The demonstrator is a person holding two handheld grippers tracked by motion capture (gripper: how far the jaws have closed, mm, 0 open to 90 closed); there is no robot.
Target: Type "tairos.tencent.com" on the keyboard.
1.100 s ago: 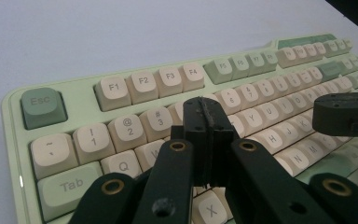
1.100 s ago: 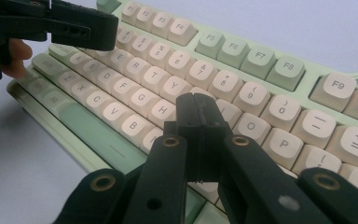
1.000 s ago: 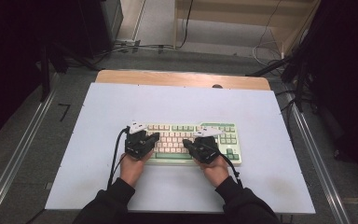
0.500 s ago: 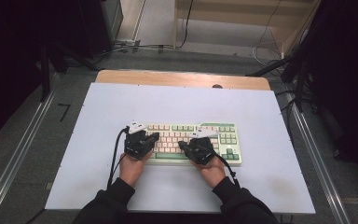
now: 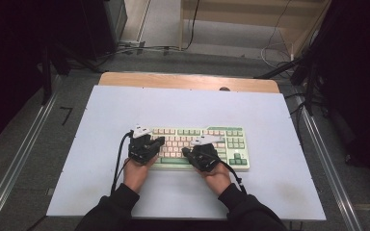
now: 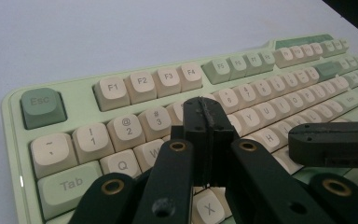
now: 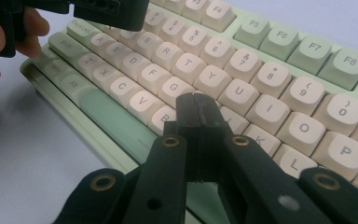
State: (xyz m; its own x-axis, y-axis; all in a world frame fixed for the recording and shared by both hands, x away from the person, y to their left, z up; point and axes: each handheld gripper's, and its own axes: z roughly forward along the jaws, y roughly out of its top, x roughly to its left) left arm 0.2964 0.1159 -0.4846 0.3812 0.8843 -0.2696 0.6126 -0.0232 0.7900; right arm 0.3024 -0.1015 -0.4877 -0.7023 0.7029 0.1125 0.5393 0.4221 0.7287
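A pale green keyboard (image 5: 221,139) with cream and green keys lies near the middle of the white table (image 5: 188,106). My left gripper (image 5: 157,142) hovers over the keyboard's left end. Its jaws are shut with nothing between them, and its tips (image 6: 204,109) hang just above the number and top letter rows. My right gripper (image 5: 187,152) is over the keyboard's middle, also shut and empty, with its tips (image 7: 196,105) just over the keys around G and H. Each gripper view also shows the other gripper close by (image 6: 331,142) (image 7: 107,9).
A wooden strip (image 5: 188,81) borders the table's far edge. Metal rails (image 5: 24,159) (image 5: 327,159) run along the floor on both sides. Cables and wooden furniture (image 5: 250,19) lie beyond the table. Bare white surface surrounds the keyboard.
My right gripper has slid a little to the left over the keyboard, closer to the left gripper. The left gripper has stayed where it was.
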